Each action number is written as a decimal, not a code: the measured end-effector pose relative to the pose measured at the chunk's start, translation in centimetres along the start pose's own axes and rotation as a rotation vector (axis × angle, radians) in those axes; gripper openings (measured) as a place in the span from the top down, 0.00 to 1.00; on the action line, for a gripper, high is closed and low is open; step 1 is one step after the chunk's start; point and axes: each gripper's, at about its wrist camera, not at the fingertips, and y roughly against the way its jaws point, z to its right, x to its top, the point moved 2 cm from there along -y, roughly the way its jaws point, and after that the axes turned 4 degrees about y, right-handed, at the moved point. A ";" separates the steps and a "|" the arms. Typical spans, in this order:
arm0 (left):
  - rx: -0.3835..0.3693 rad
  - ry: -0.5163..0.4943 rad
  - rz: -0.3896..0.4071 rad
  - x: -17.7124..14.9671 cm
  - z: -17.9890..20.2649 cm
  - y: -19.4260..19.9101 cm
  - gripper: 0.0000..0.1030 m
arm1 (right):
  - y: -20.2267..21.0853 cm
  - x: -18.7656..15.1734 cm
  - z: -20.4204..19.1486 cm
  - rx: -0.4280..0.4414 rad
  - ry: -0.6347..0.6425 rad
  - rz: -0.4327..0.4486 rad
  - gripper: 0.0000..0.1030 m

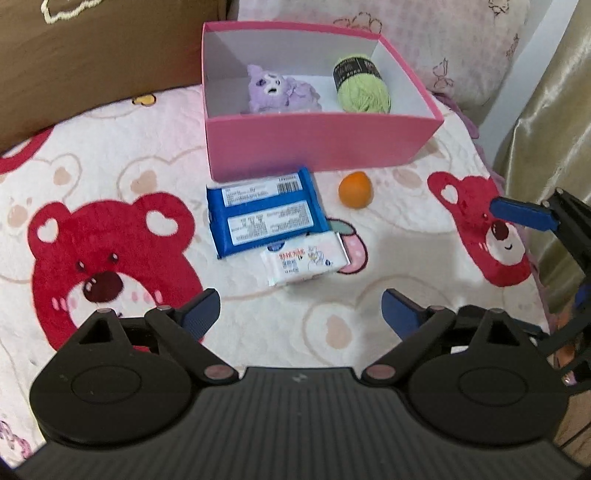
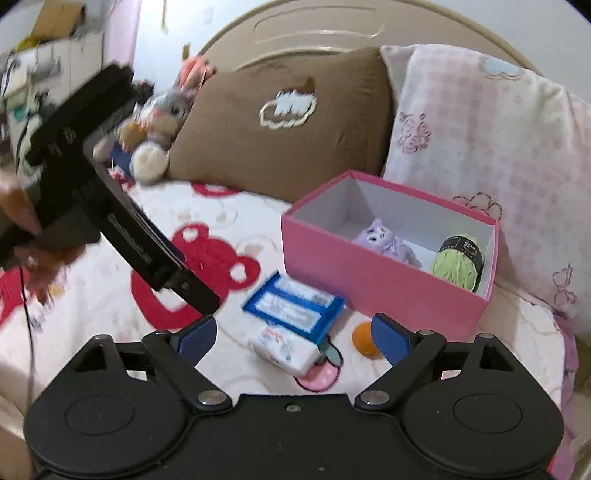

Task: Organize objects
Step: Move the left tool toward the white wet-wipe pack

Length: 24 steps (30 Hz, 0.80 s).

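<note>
Bed background, soft furnishings only.
White blanket [image 1: 155, 206] printed with red bears covers the bed. Brown pillow [image 2: 284, 125] at 12 o'clock, pink checked pillow [image 2: 480, 147] at 2 o'clock beside it, grey plush rabbit [image 2: 162, 125], blurred, at 10 o'clock; beige headboard [image 2: 314, 33] behind; possibly a gold curtain [image 1: 554, 110].

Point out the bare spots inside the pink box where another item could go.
The pink box is bare along its left side, between the left wall and the purple plush. A narrow gap separates the plush from the green yarn. The right side is crowded: the yarn sits close to the right wall.
</note>
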 end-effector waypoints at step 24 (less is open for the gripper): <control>0.160 -0.033 0.094 -1.1 -2.2 -7.4 0.08 | -10.7 -3.7 -3.1 0.088 0.021 -0.145 0.10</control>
